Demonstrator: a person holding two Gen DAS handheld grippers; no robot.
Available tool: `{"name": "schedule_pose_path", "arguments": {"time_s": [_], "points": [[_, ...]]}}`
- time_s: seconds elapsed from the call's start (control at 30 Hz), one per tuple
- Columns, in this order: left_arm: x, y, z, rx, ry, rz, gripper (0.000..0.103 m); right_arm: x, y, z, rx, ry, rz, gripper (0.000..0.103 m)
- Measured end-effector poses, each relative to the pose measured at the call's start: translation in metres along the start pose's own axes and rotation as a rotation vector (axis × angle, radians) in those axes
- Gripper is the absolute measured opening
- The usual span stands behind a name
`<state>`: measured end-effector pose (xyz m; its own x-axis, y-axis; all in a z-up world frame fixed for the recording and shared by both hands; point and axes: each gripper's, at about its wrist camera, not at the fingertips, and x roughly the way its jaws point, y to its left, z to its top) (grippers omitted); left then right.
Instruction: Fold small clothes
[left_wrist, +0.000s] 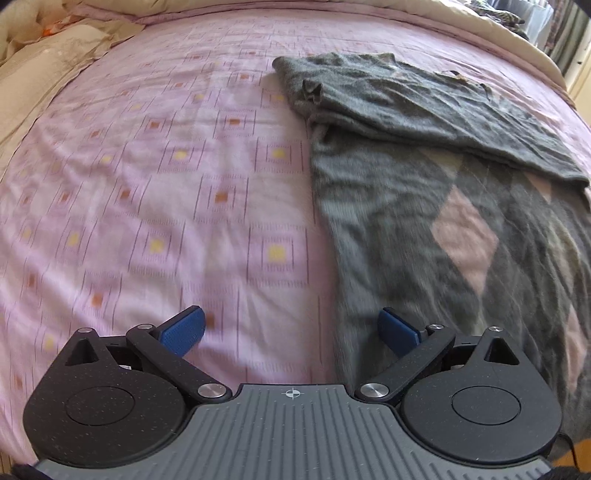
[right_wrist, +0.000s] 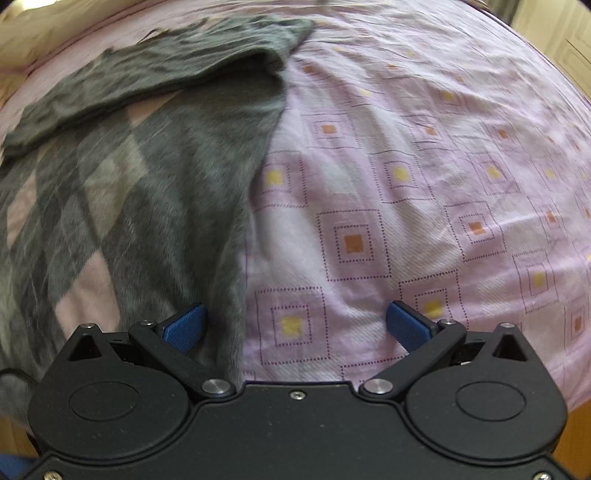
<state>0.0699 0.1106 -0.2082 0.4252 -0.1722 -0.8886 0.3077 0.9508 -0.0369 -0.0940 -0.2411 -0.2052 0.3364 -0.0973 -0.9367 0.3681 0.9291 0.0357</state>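
Each black claw (left_wrist: 291, 330) (right_wrist: 297, 326) carries blue ribbed pads (left_wrist: 183, 330).

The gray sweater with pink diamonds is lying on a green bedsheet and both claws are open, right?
Not quite. The bedsheet is pink with little squares, not green, as both wrist views show. The rest holds: the gray sweater with pink diamonds lies on it, and the left claw and right claw are both open.

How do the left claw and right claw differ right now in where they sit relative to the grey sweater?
The left claw straddles the grey sweater at its left edge, its right-side fingertip over the knit and the other over the pink bedsheet. The right claw straddles the sweater's right edge, mirrored: left-side fingertip over knit, the other over sheet. The left claw's base is grey and ribbed; the right's is plain black. Both are open, holding nothing.
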Motion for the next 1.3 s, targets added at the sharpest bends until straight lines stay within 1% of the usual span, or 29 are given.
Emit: {"name": "schedule_pose_path", "arguments": {"time_s": [0.1, 0.3, 0.33, 0.4, 0.5, 0.6, 0.67, 0.7, 0.77, 0.83, 1.03, 1.07, 1.3], "points": [[-0.011, -0.007, -0.024, -0.003, 0.022, -0.009, 0.101, -0.005, -0.002, -0.011, -0.073, -0.016, 0.036, 0.103], [-0.025, -0.025, -0.060, 0.040, 0.050, -0.033, 0.100, -0.015, -0.009, -0.030, -0.103, -0.034, 0.106, 0.103], [-0.027, -0.028, -0.064, 0.039, 0.050, -0.039, 0.095, -0.017, -0.011, -0.031, -0.108, -0.034, 0.117, 0.103], [-0.030, -0.031, -0.069, 0.028, 0.056, -0.060, 0.094, -0.019, -0.013, -0.034, -0.100, -0.001, 0.159, 0.103], [-0.032, -0.035, -0.072, 0.040, 0.054, -0.068, 0.093, -0.027, -0.014, -0.040, -0.082, -0.006, 0.197, 0.103], [-0.031, -0.035, -0.074, 0.040, 0.053, -0.085, 0.088, -0.035, -0.016, -0.047, -0.044, -0.011, 0.253, 0.101], [-0.033, -0.038, -0.077, 0.047, 0.052, -0.100, 0.088, -0.039, -0.016, -0.051, -0.027, -0.008, 0.294, 0.094], [-0.034, -0.039, -0.078, 0.056, 0.049, -0.107, 0.087, -0.039, -0.015, -0.053, -0.023, -0.002, 0.311, 0.093], [-0.033, -0.039, -0.079, 0.077, 0.046, -0.124, 0.080, -0.039, -0.012, -0.055, -0.026, 0.018, 0.345, 0.086], [-0.034, -0.041, -0.079, 0.091, 0.043, -0.132, 0.075, -0.038, -0.011, -0.056, -0.029, 0.025, 0.365, 0.084], [-0.036, -0.037, -0.080, 0.076, 0.039, -0.155, 0.069, -0.036, -0.012, -0.058, -0.007, 0.047, 0.463, 0.067], [-0.037, -0.036, -0.080, 0.077, 0.039, -0.159, 0.068, -0.035, -0.010, -0.060, -0.010, 0.052, 0.471, 0.065], [-0.037, -0.035, -0.081, 0.080, 0.022, -0.166, 0.067, -0.032, -0.007, -0.067, 0.026, 0.032, 0.499, 0.066]]}}
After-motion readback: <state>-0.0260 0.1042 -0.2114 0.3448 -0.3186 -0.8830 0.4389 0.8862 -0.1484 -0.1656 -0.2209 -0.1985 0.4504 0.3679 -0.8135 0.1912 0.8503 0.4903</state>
